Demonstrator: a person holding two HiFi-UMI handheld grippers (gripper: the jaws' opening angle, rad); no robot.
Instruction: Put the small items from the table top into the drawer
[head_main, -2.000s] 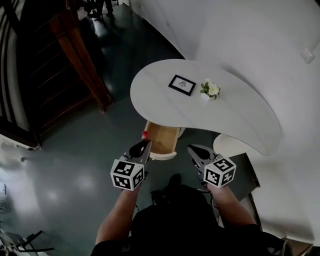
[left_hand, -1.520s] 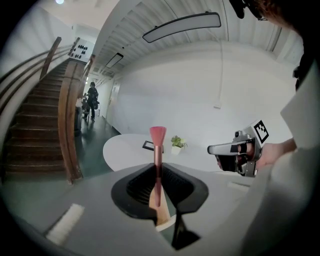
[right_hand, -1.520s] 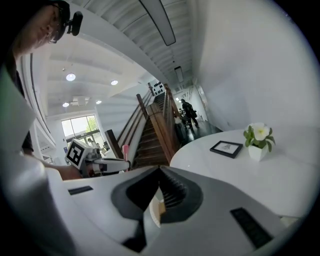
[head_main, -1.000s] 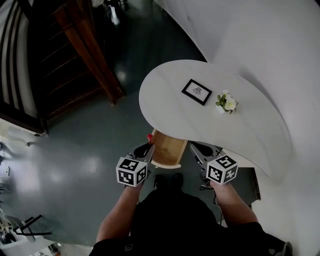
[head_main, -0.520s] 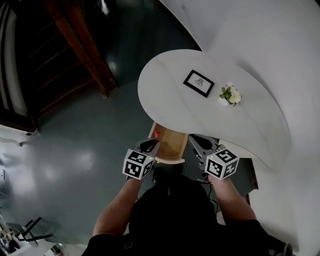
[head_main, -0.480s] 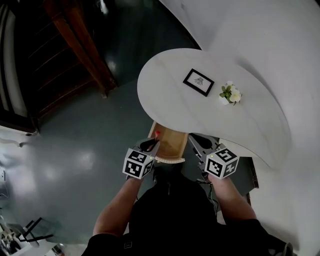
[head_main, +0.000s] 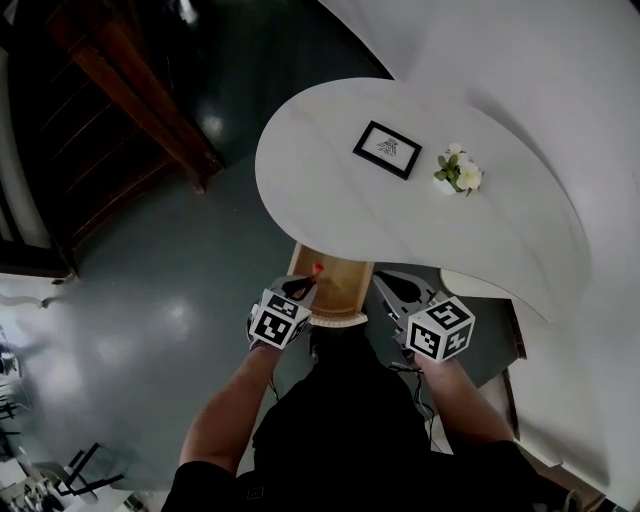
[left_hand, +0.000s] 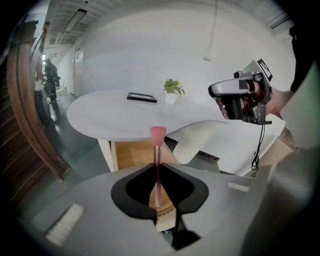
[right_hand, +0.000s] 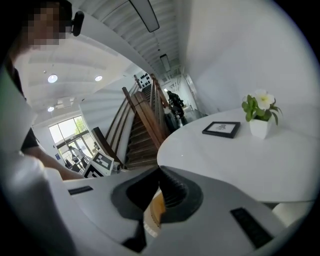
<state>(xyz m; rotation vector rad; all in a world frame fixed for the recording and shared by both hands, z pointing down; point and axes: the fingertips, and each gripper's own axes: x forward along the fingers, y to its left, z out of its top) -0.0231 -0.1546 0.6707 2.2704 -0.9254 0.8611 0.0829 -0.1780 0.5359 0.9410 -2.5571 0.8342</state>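
Observation:
My left gripper is shut on a thin pink stick with a red-pink cap, which it holds upright. Its red tip hangs over the left front corner of the open wooden drawer under the white table. My right gripper hovers just right of the drawer, jaws together with nothing in them; the drawer's rim shows behind them. A black photo frame and a small potted flower stand on the table top.
A dark wooden staircase rises at the left beyond the glossy dark floor. A lower white surface sits right of the drawer. The white wall curves behind the table. A person stands far down the corridor.
My left gripper has carried the pink stick rightward from beside the drawer to over its left front corner. The right gripper stays beside the drawer.

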